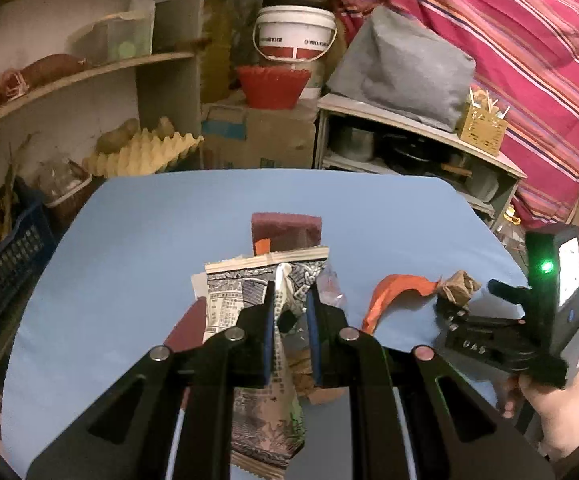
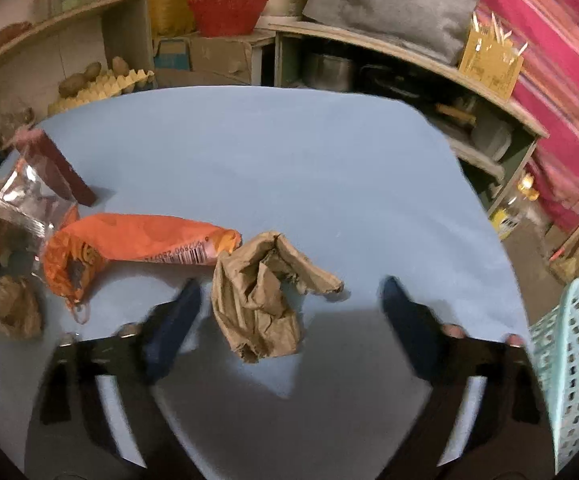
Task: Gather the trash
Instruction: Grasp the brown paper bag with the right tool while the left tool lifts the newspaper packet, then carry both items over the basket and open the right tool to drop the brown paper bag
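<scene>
I am mid-collection. My left claw is pinched narrow on a printed wrapper, which hangs down between the pads above the blue table. My right claw stands fairly wide, its fingers either side of a crumpled brown paper bag but not pressing it; the bag lies on the table just beside an orange packet. Next, I judge, the right needs to squeeze onto the bag and carry it to the pale green basket at the table's right edge, and the left must bring its wrapper there too. The bag looks soft, creased and light, likely to crush flat when pinched.
</scene>
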{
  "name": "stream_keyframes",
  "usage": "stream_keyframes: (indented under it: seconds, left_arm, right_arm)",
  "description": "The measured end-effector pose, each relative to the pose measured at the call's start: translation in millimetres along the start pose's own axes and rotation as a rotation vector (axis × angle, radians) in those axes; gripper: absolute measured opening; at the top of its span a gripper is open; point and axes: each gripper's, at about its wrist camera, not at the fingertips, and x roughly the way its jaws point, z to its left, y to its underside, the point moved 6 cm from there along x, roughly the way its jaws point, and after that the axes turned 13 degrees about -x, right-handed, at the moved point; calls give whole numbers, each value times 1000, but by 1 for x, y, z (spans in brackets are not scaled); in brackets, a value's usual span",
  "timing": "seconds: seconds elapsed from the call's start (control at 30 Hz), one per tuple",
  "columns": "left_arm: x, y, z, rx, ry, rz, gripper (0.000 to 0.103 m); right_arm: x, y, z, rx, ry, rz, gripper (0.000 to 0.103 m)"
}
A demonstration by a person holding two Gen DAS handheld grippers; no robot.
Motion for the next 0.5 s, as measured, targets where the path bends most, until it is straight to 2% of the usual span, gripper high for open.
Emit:
stream_keyframes:
  seconds: [0.03,0.13,0.5]
  left_arm:
    - [0,2,-2,8,-4,-1,14]
    - [0,6,-7,32,-14,-6,14]
    - [-13,10,-24,38,-3,-38,14]
  right_arm:
    - [0,1,0,7,-22,3,61]
    - [-6,4,0,-8,-36,-17,54]
    - [-78,12,-36,57,-34,-158,53]
